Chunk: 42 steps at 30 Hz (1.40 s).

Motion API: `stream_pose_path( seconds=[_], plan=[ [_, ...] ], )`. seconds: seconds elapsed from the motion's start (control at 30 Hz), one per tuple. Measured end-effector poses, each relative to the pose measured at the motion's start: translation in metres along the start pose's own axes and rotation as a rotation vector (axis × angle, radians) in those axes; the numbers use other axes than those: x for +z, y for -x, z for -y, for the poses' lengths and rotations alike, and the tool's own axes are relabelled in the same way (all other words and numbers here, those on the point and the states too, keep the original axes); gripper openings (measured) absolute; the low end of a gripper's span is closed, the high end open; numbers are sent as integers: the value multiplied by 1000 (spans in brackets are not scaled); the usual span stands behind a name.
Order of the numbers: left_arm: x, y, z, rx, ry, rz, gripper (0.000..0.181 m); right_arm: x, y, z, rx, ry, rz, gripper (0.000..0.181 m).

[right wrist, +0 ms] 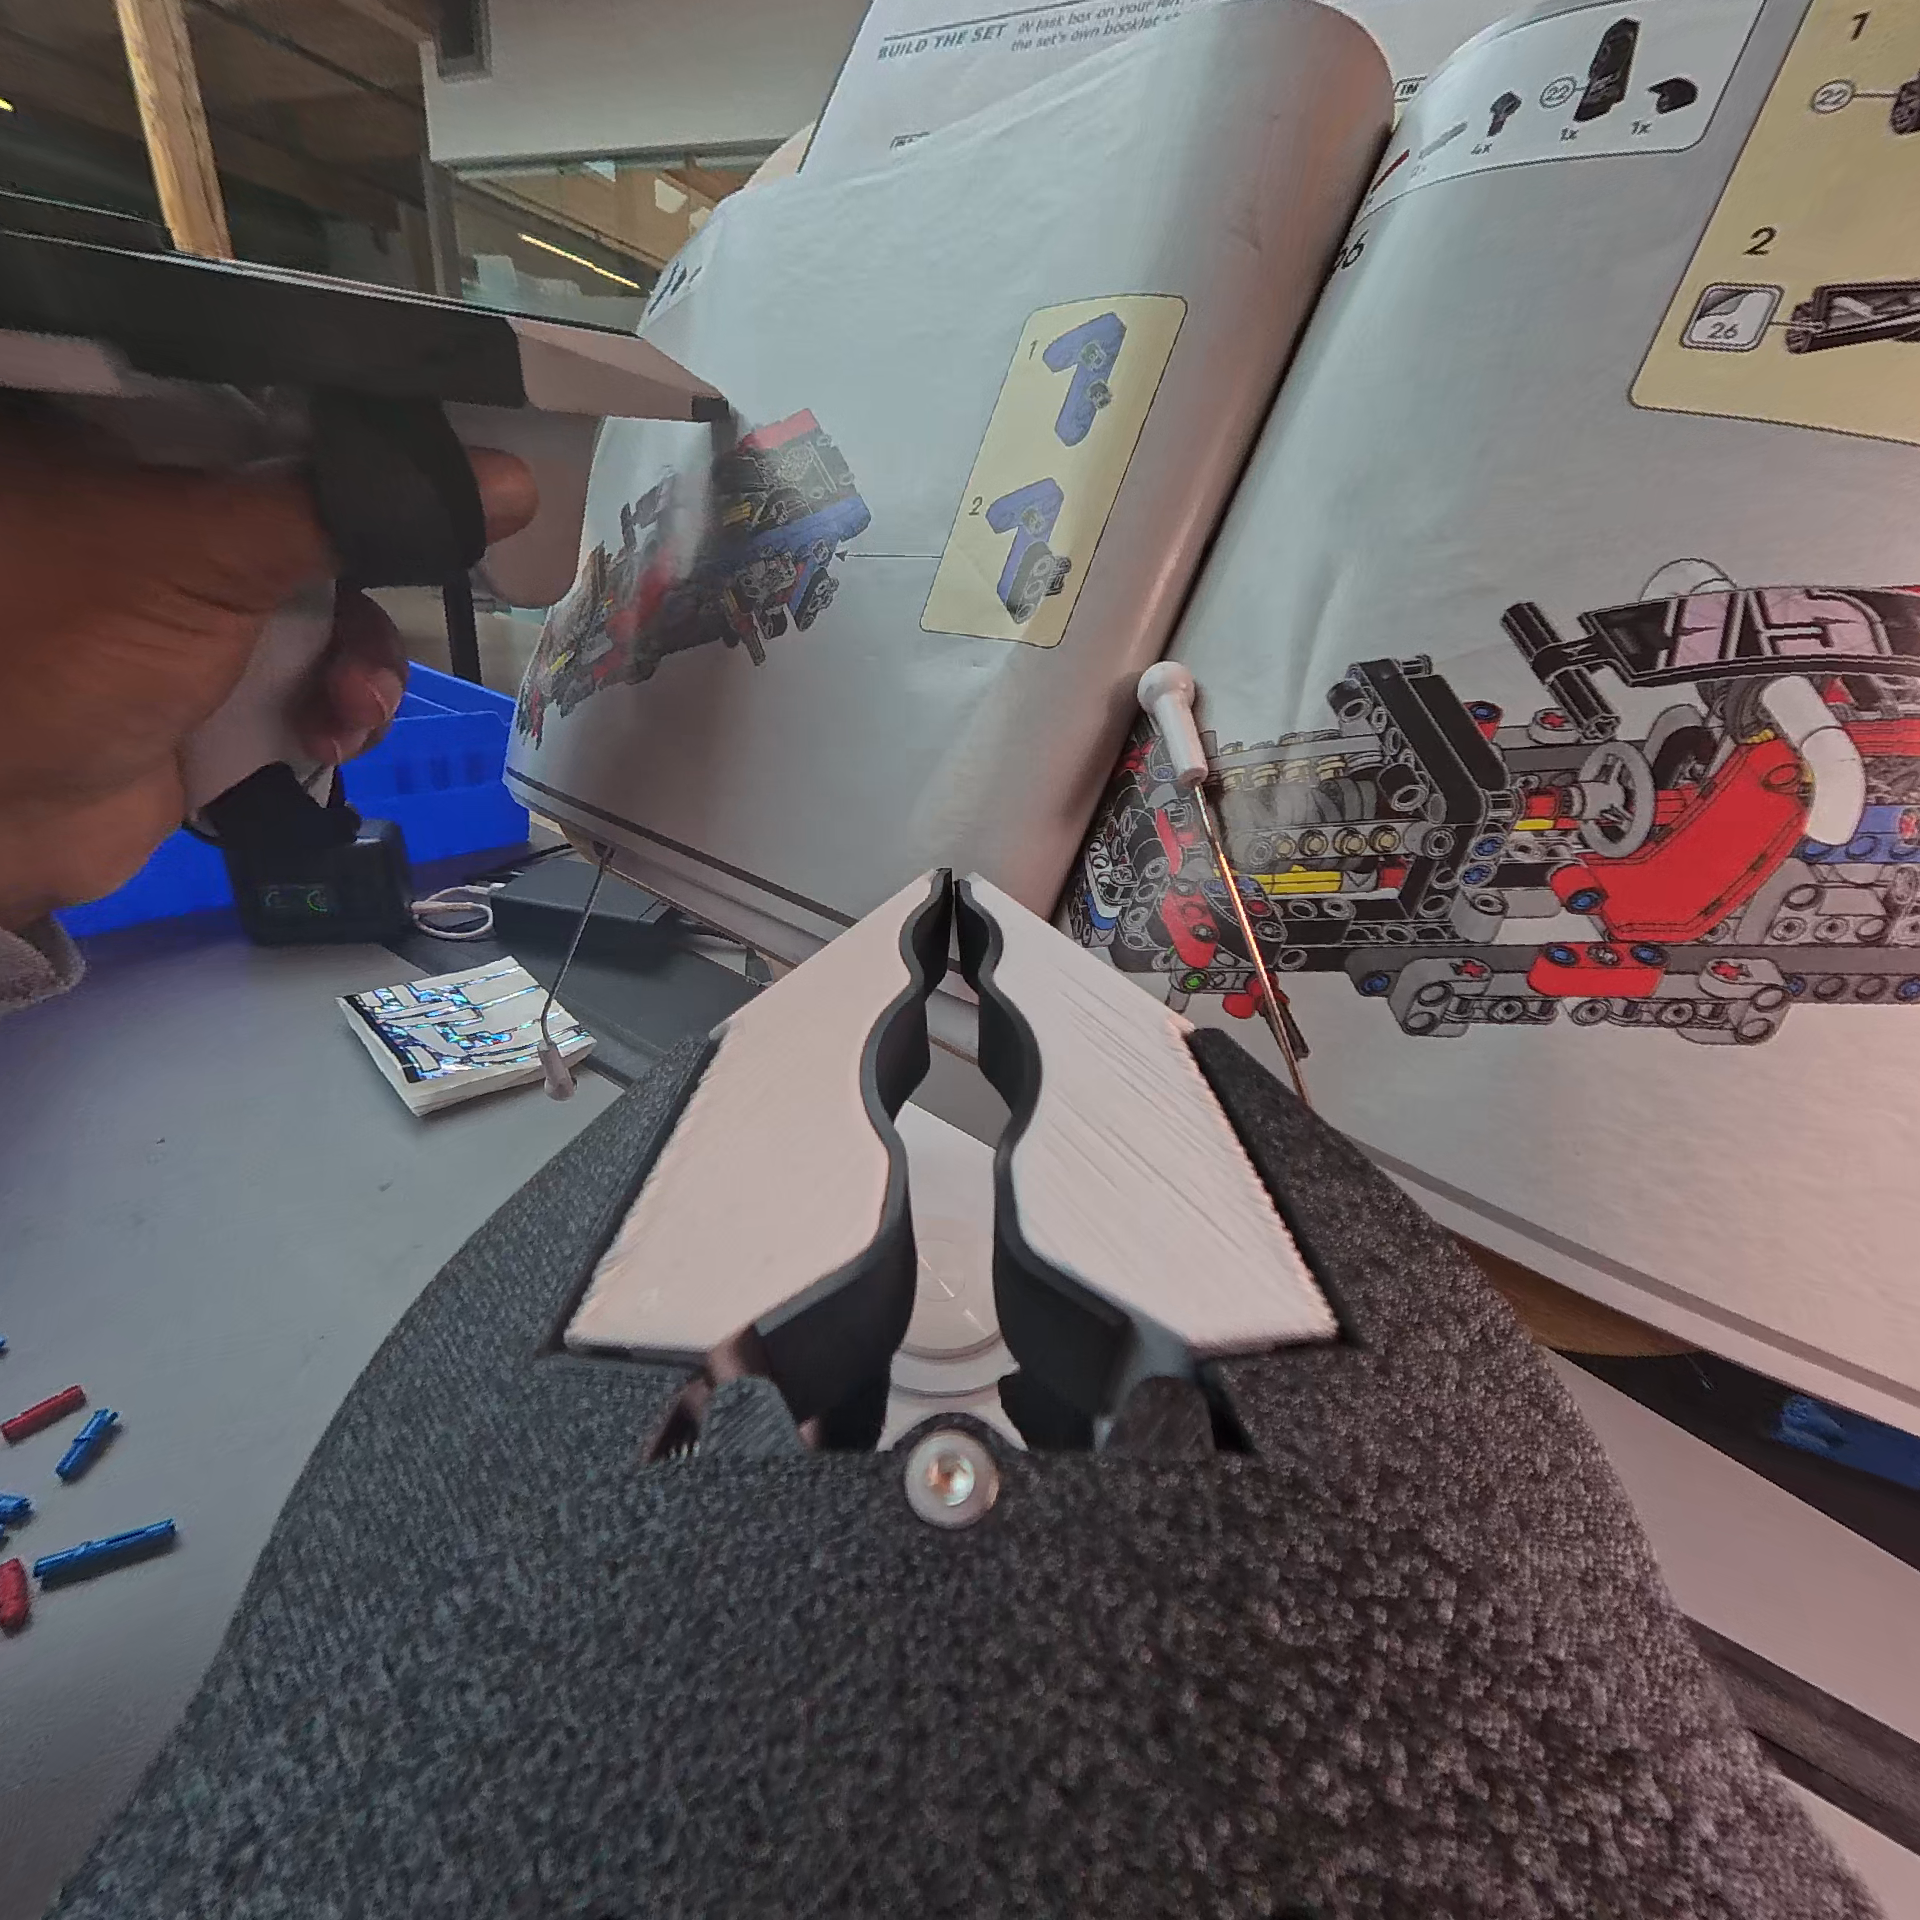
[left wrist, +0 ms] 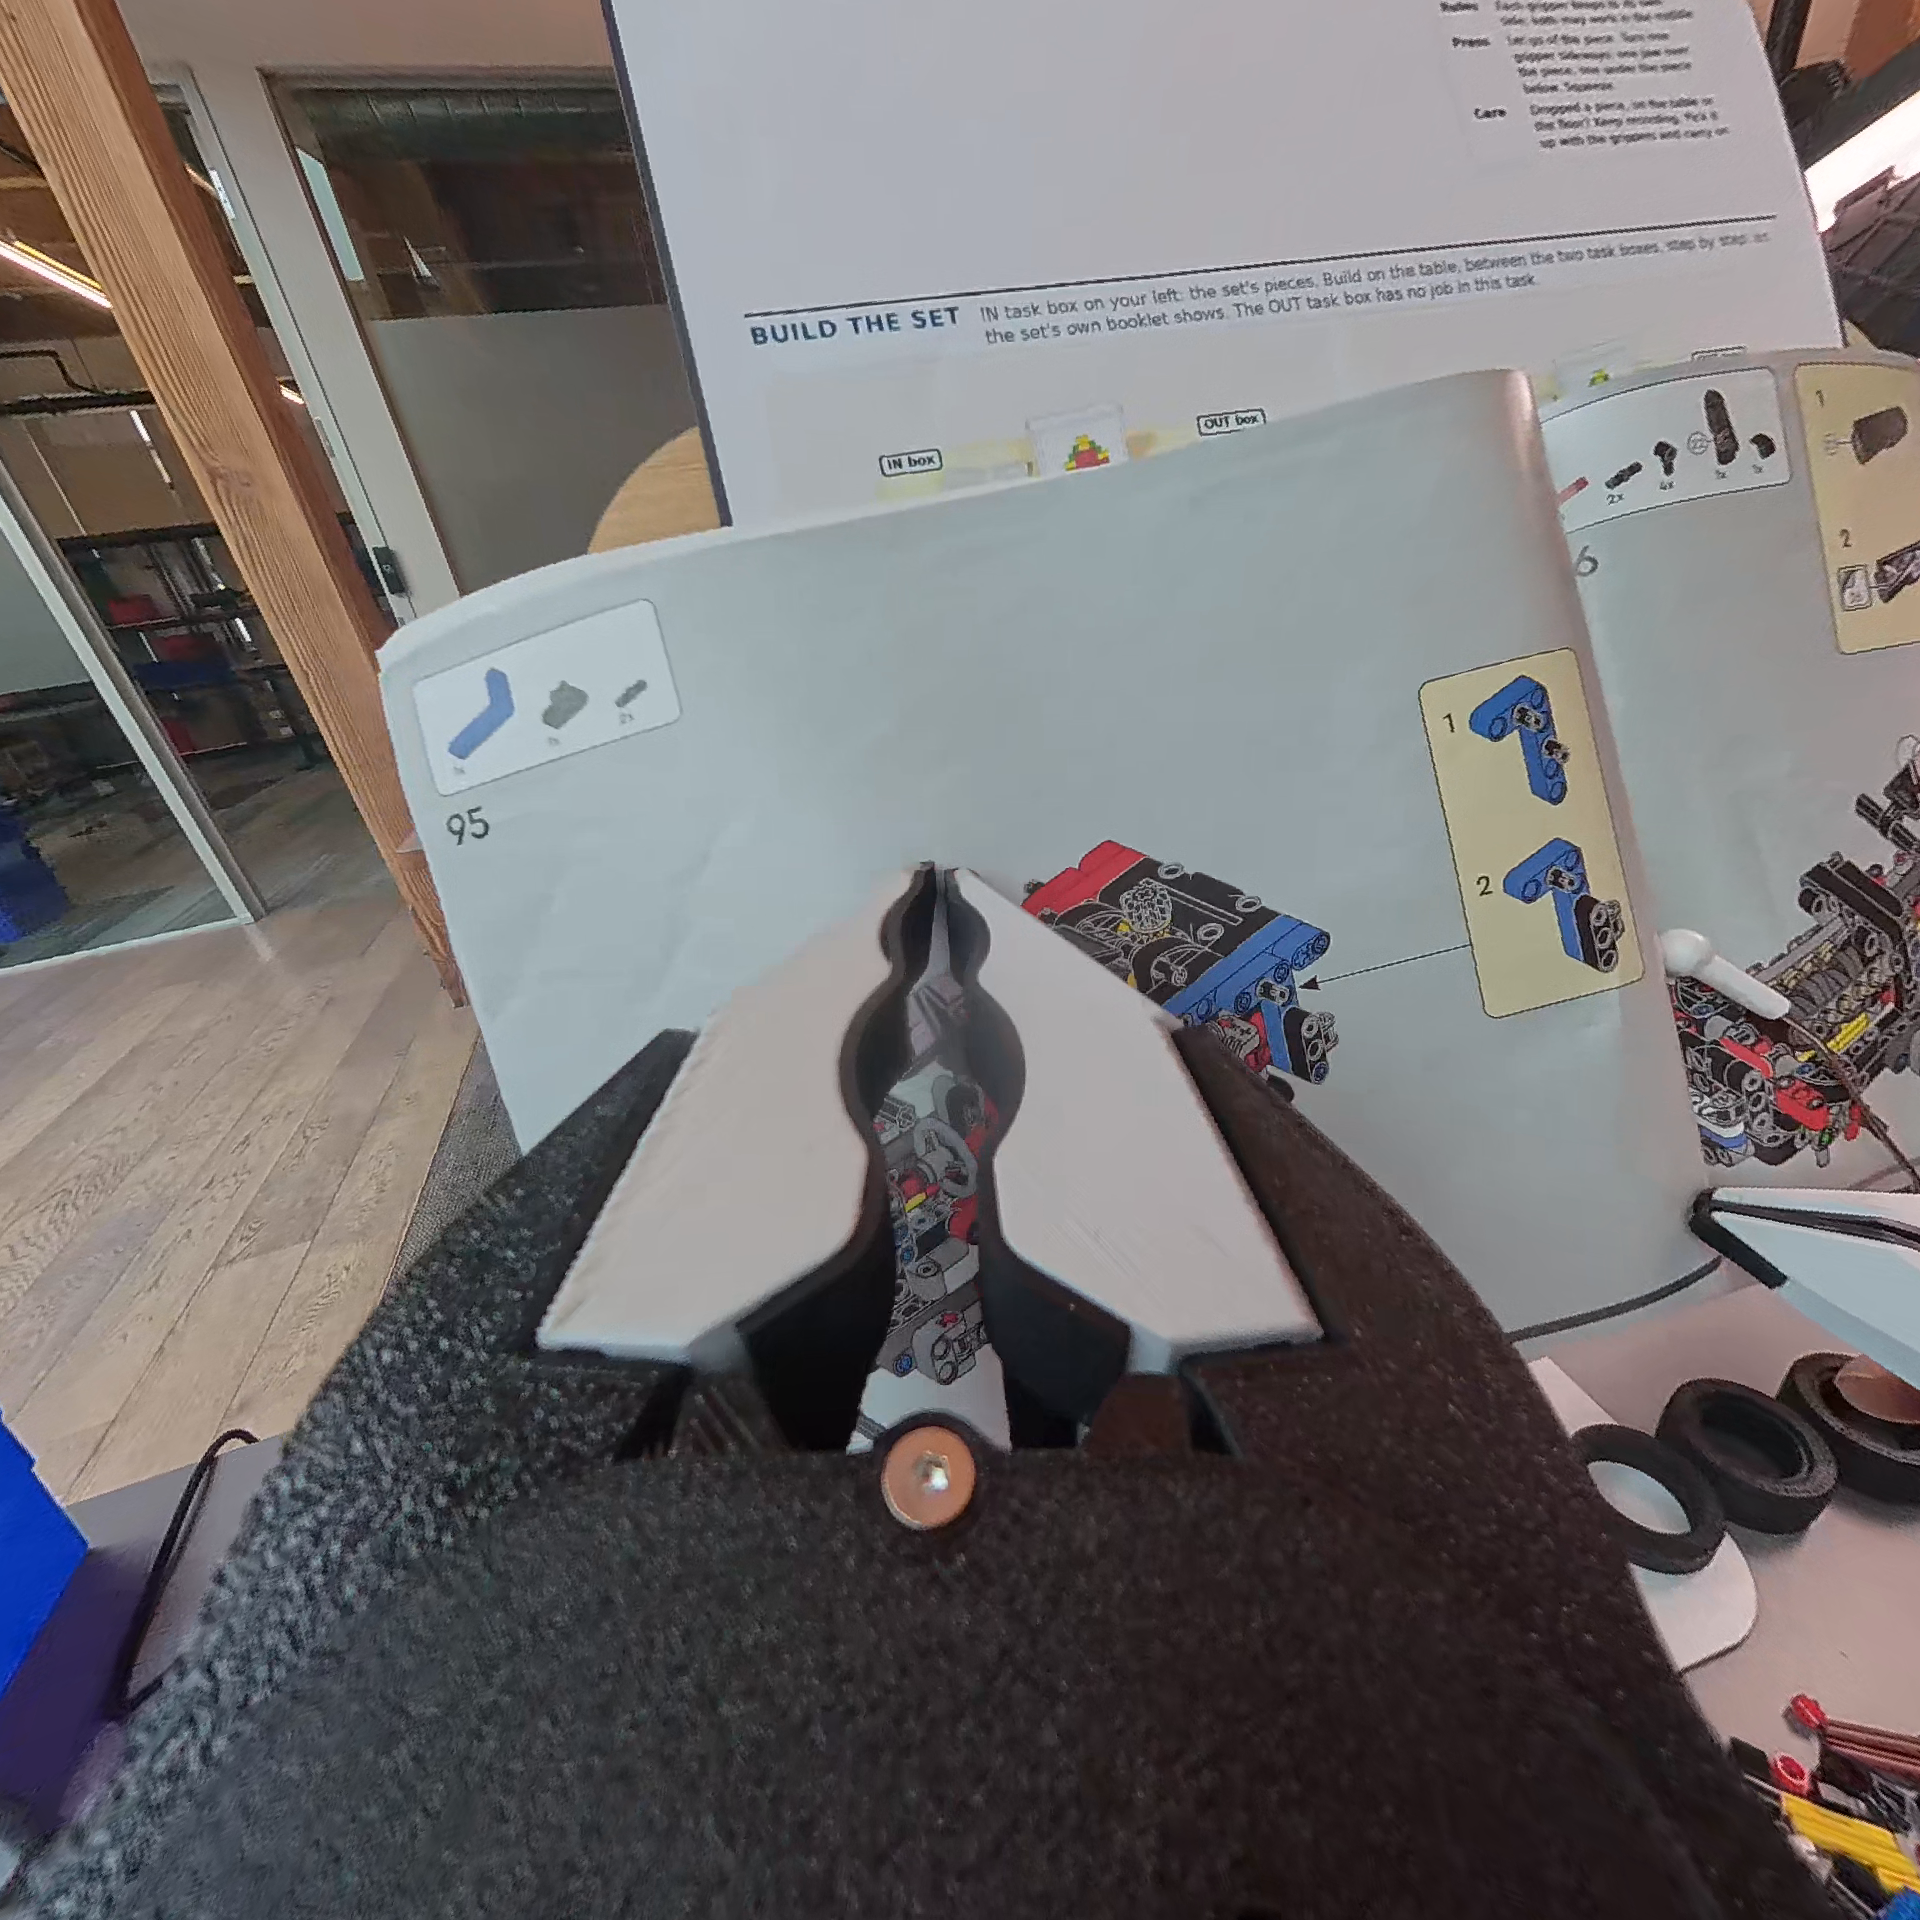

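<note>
Fingertips of the left gripper [left wrist: 937, 873] meet, clenched on nothing that shows, right against the left page of an open instruction booklet [left wrist: 1039, 707] propped upright. The right gripper [right wrist: 951, 878] is likewise pressed closed and empty, near the booklet's lower edge, beside a white-capped holder pin [right wrist: 1172, 717] at the spine. Both pages carry printed step numbers and coloured brick diagrams. Behind stands a printed sheet [left wrist: 1195, 208]. Black tyres [left wrist: 1745, 1455] lie right; blue and red pins [right wrist: 94, 1496] and a foil sticker sheet [right wrist: 468, 1029] dot the grey table [right wrist: 208, 1195], otherwise open.
</note>
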<state>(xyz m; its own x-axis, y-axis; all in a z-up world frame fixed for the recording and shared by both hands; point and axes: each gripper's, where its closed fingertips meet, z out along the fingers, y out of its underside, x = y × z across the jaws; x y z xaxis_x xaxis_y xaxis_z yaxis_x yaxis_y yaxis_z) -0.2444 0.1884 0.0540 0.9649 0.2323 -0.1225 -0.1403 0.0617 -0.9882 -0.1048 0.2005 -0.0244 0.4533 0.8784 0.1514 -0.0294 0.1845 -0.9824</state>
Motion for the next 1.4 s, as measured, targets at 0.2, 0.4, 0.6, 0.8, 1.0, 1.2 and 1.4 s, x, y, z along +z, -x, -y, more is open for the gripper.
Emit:
stream_pose_path(
  seconds=[0.2, 0.4, 0.6, 0.8, 1.0, 1.2, 1.4],
  plan=[
    [-3, -5, -2, -10, 0, -14, 0, 0, 0, 0, 0, 0, 1, 0],
    [-5, -21, -7, 32, 6, -30, 0, 0, 0, 0, -1, 0, 2, 0],
    [-1, -23, -6, 38, 11, -37, 0, -1, 0, 0, -1, 0, 4, 0],
    [-1, -24, -6, 39, 8, -24, 0, -1, -1, 0, -3, 0, 4, 1],
    [-3, -6, -6, 5, 11, -2, 0, -1, -1, 0, 1, -3, 5, 1],
    [-5, -17, -2, 17, -6, -33, 8, -2, -1, 0, -4, -3, 6, 1],
    [-12, 2, -25, -183, 57, -6, 94, -2, -1, 0, -2, -3, 5, 1]
  ],
)
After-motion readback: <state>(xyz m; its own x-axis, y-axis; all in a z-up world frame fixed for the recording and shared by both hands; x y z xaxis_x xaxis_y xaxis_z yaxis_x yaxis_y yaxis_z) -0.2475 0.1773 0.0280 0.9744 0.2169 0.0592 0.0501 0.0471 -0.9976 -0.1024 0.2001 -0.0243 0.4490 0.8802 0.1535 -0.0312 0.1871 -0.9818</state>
